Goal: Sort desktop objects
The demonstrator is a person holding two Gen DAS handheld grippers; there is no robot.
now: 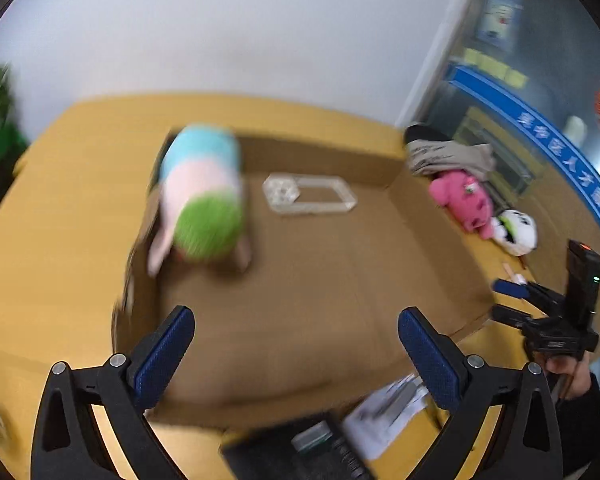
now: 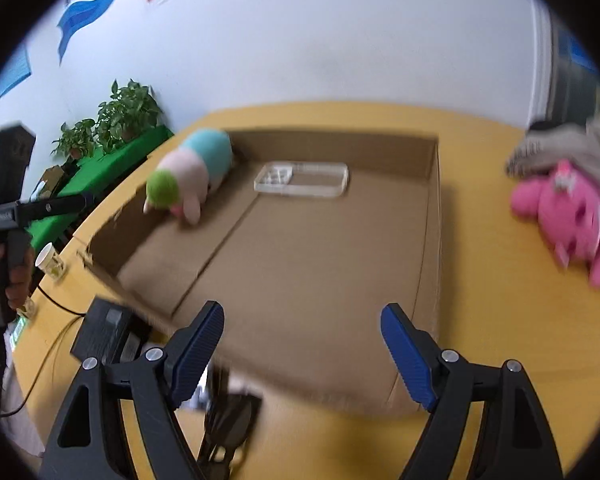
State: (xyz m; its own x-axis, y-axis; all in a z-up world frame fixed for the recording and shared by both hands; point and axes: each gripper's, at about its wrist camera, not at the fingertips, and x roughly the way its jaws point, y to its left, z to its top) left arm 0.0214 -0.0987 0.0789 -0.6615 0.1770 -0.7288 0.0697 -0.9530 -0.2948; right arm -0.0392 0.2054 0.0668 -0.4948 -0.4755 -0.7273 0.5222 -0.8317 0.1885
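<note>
A shallow cardboard box (image 1: 320, 280) (image 2: 320, 248) lies on the yellow table. A pastel plush with a green head (image 1: 200, 196) (image 2: 188, 172) leans on its left wall, blurred. A clear phone case (image 1: 308, 194) (image 2: 300, 180) lies at the box's back. A pink plush (image 1: 460, 200) (image 2: 568, 216) and a white plush (image 1: 516, 232) lie on the table right of the box. My left gripper (image 1: 296, 360) is open and empty over the box's near edge. My right gripper (image 2: 300, 352) is open and empty there too; it also shows in the left wrist view (image 1: 512, 300).
Grey cloth (image 1: 448, 156) (image 2: 560, 148) lies behind the pink plush. A black device (image 1: 300, 452) (image 2: 108, 336) and papers (image 1: 388, 408) sit at the table's near edge. A paper cup (image 2: 46, 260) stands left. Potted plants (image 2: 112, 120) stand beyond the table.
</note>
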